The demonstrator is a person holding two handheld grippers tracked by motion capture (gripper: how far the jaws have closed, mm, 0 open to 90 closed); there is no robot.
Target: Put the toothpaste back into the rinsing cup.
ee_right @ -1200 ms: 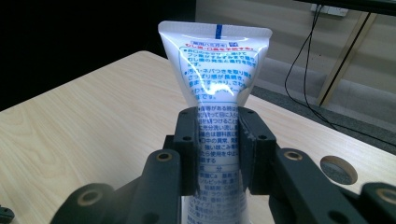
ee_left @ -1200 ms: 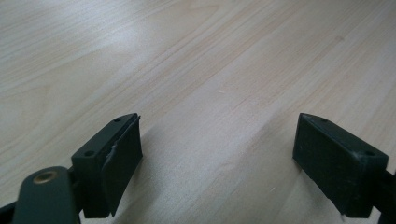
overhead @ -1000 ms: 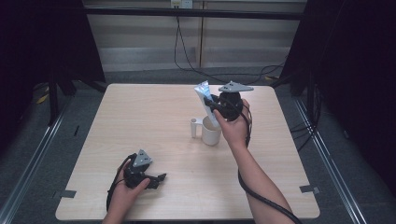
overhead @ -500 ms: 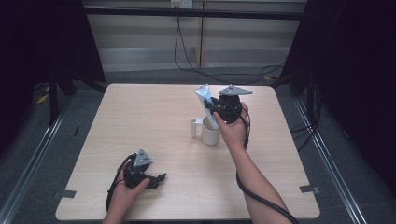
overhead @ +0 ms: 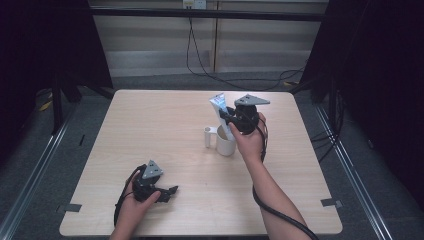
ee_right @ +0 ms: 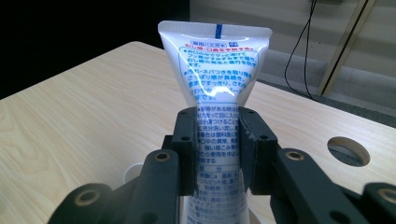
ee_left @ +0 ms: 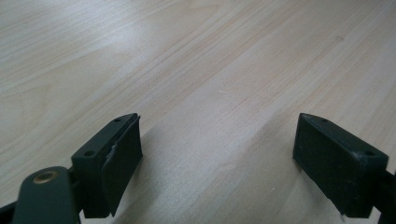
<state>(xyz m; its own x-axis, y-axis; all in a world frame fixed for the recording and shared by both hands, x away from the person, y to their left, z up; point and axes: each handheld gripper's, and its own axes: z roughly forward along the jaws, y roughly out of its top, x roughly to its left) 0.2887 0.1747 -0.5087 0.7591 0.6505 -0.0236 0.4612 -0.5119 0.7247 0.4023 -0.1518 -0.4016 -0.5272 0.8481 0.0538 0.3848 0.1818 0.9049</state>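
A white tube (ee_right: 215, 79) with blue and red print stands upright between the jaws of my right gripper (ee_right: 217, 154), which is shut on its lower body. In the high view the tube (overhead: 218, 107) hangs over a white mug (overhead: 225, 145) near the table's middle, its lower end at the mug's mouth. My right gripper (overhead: 227, 119) is held just above the mug. My left gripper (overhead: 170, 191) rests low at the table's front left, jaws open. In the left gripper view the left gripper (ee_left: 217, 158) has only bare wood between its pads.
A small white upright piece (overhead: 208, 136) stands just left of the mug. The wooden table (overhead: 150, 125) has a round cable hole (ee_right: 348, 150) seen in the right gripper view. Dark curtains and metal rails flank the table; cables trail on the floor behind.
The right hand with the tube has shifted slightly over the mug. The left hand has stayed in place.
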